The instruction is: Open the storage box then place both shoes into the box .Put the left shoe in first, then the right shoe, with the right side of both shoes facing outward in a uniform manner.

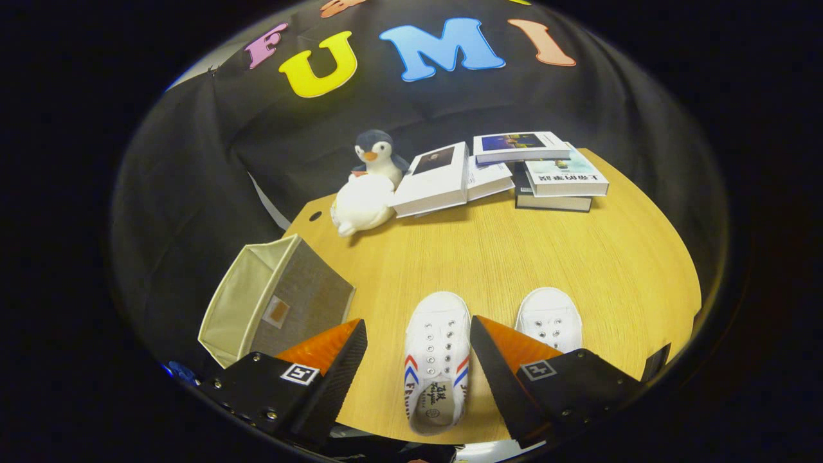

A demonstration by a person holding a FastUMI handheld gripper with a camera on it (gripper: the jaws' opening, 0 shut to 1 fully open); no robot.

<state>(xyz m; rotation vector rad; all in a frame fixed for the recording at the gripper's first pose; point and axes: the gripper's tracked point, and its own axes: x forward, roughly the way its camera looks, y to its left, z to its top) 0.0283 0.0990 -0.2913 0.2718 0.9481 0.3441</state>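
Gripper (418, 350) spread wide over left shoe (436, 360), right shoe (550, 318) beside, wooden table (514, 251), storage box (273, 299) at its edge

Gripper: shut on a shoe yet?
No: the gripper is open, its fingers either side of the left shoe without pressing it; the right shoe sits beside it on the table.
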